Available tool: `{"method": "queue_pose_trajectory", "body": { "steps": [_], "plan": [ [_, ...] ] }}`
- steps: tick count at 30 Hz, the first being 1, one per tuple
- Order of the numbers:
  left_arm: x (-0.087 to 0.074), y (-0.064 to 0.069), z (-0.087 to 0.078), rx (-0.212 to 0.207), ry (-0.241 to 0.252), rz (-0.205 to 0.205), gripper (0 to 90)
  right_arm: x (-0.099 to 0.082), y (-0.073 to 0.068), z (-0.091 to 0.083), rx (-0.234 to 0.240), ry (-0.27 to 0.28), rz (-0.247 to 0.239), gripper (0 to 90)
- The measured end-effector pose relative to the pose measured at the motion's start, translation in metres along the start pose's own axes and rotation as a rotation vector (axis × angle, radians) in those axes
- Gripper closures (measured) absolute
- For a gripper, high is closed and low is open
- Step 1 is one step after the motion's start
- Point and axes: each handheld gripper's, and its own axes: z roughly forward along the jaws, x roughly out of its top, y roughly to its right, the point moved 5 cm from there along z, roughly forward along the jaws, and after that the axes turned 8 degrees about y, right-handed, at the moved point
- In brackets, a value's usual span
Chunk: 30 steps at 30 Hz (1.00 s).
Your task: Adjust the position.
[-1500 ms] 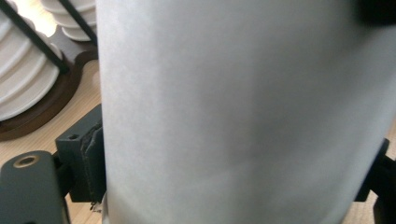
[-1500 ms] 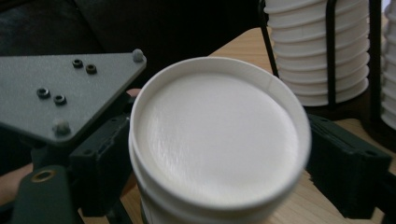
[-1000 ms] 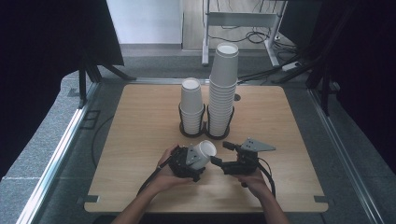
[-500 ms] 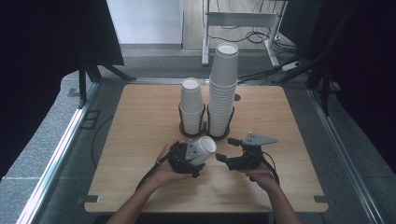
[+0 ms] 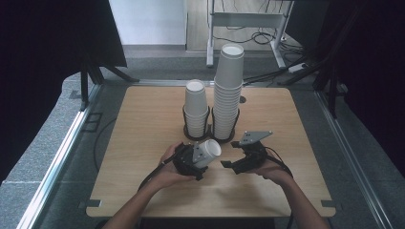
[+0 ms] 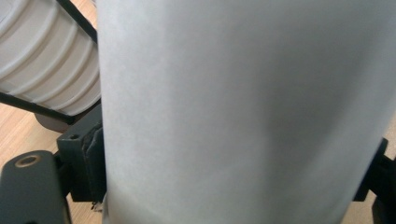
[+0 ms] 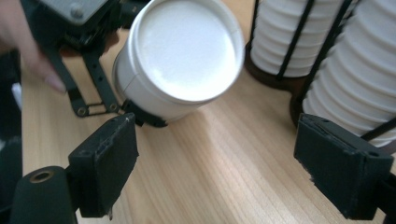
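1. The left hand-held gripper is clenched on a white paper cup lying tilted on its side just above the light wooden tabletop, mouth toward the right hand-held gripper; the right one is released, its jaws wide apart and holding nothing.
2. The high view shows a short stack of white paper cups and a tall stack of white paper cups standing in black wire holders behind both hands.
3. The left gripper view shows the cup's wall pressed between the jaws; the right gripper view shows its open mouth beyond its own spread jaws.
4. Against the earlier high views, the right hand-held gripper has drawn back from the cup; the cup remains gripped.
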Motion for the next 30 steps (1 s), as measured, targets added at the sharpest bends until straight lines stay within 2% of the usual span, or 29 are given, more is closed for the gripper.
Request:
{"method": "queue_pose_trajectory", "body": {
  "steps": [3,4,5,8,9,10,13,18,23,25,27,30],
  "plan": [
    [0.003,0.001,0.001,0.006,-0.01,0.026,13.0,0.004,-0.002,0.004,0.028,-0.081,-0.039,13.7],
    [0.004,0.002,0.001,0.015,-0.012,0.032,13.0,0.006,-0.003,0.005,0.043,-0.128,-0.061,13.6],
    [0.005,0.002,0.002,0.014,-0.013,0.036,13.0,0.006,-0.003,0.005,0.043,-0.128,-0.061,13.6],
    [0.007,0.004,0.004,0.018,-0.027,0.06,13.0,0.013,-0.004,0.007,0.06,-0.204,-0.109,13.4],
    [0.008,0.005,0.005,0.016,-0.028,0.066,12.9,0.019,-0.005,0.009,0.07,-0.25,-0.131,13.3],
    [0.009,0.006,0.006,0.016,-0.03,0.071,12.9,0.019,-0.005,0.009,0.07,-0.25,-0.131,13.3],
    [0.011,0.008,0.007,0.024,-0.034,0.087,12.9,0.026,-0.005,0.013,0.076,-0.327,-0.171,12.9],
    [0.013,0.01,0.009,0.029,-0.041,0.112,12.9,0.033,-0.007,0.025,0.117,-0.441,-0.207,11.4],
    [0.017,0.014,0.01,0.033,-0.051,0.162,12.9,0.035,-0.006,0.033,0.137,-0.493,-0.223,10.8],
    [0.018,0.016,0.01,0.036,-0.041,0.163,12.9,0.036,-0.007,0.038,0.153,-0.525,-0.213,12.6],
    [0.021,0.018,0.009,0.032,-0.029,0.166,12.9,0.036,-0.007,0.041,0.163,-0.53,-0.208,13.5],
    [0.023,0.02,0.01,0.033,-0.011,0.167,12.9,0.035,-0.008,0.048,0.204,-0.536,-0.19,16.3]
  ]
}}
